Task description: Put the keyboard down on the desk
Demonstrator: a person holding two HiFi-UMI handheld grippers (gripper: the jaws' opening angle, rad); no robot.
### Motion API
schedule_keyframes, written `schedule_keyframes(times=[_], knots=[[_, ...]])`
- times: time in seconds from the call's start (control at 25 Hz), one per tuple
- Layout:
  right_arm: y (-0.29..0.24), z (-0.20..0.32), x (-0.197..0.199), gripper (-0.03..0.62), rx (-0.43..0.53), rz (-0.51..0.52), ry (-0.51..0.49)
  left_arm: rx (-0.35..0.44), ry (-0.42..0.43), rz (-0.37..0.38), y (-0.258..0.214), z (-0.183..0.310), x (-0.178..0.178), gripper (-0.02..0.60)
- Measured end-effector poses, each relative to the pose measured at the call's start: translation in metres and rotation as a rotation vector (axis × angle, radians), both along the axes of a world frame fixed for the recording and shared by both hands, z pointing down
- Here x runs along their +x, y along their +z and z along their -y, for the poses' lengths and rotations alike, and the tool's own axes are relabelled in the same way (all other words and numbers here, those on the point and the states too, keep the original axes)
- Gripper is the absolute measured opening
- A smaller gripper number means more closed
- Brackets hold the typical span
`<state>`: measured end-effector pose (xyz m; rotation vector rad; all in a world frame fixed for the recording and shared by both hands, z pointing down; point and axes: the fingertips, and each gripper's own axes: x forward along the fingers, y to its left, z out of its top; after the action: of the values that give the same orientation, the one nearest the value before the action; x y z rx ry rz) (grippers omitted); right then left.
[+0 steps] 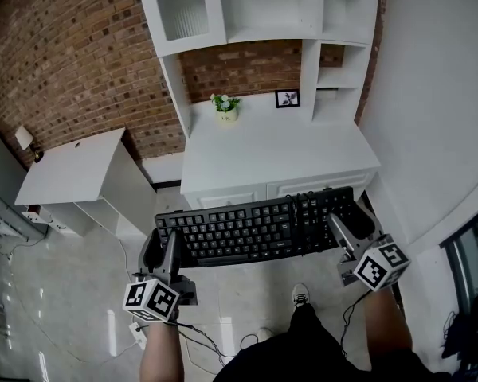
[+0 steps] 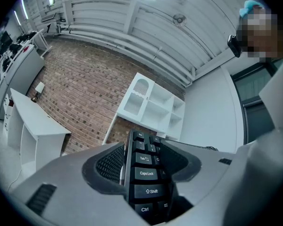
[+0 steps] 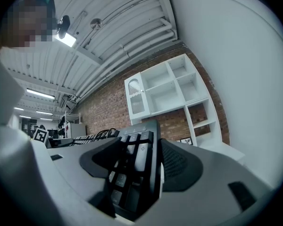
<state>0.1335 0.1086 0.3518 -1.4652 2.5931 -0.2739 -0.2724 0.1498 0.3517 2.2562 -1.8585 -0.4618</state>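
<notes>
A black keyboard [image 1: 255, 228] hangs level in the air, in front of and below the edge of the white desk [image 1: 271, 146]. My left gripper [image 1: 166, 249] is shut on the keyboard's left end; the Ctrl, Shift and Caps Lock keys [image 2: 147, 173] sit between its jaws. My right gripper [image 1: 346, 231] is shut on the right end, where the number-pad keys [image 3: 137, 161] show between its jaws. The keyboard touches nothing but the grippers.
On the desk's back stand a small potted plant [image 1: 225, 106] and a framed picture [image 1: 287, 98], under a white shelf unit [image 1: 263, 10]. A second white desk [image 1: 68, 165] stands to the left. Cables and a power strip [image 1: 137, 334] lie on the floor. A white wall [image 1: 438, 94] is at right.
</notes>
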Motion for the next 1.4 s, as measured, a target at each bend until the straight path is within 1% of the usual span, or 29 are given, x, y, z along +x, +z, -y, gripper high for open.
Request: schedule_keyframes(times=[0.12, 0.24, 0.36, 0.64, 0.88, 1.04, 1.24, 1.4], knots=[[-0.003, -0.016, -0.007, 0.279, 0.009, 0.001, 0.004, 0.008, 0.004, 0.000, -0.003, -0.014, -0.007, 0.253], [-0.005, -0.024, -0.013, 0.279, 0.010, 0.002, 0.005, -0.003, 0.001, -0.001, -0.006, -0.023, -0.013, 0.252], [-0.002, -0.012, -0.009, 0.279, 0.007, 0.005, -0.001, -0.013, -0.008, 0.001, -0.006, -0.014, -0.007, 0.252], [0.002, 0.011, 0.004, 0.279, 0.006, 0.008, -0.001, 0.000, -0.002, 0.002, 0.000, 0.009, 0.003, 0.250], [0.008, 0.021, 0.007, 0.279, 0.009, 0.016, 0.004, 0.005, 0.000, 0.007, 0.004, 0.020, 0.006, 0.247], [0.009, 0.042, 0.012, 0.279, 0.000, 0.015, 0.003, -0.001, -0.004, 0.006, 0.005, 0.040, 0.011, 0.247], [0.011, 0.112, 0.028, 0.279, -0.012, 0.012, -0.023, -0.009, -0.029, 0.004, 0.007, 0.100, 0.028, 0.244], [0.014, 0.149, 0.035, 0.279, -0.018, 0.009, -0.031, -0.013, -0.041, 0.002, 0.010, 0.135, 0.035, 0.244]])
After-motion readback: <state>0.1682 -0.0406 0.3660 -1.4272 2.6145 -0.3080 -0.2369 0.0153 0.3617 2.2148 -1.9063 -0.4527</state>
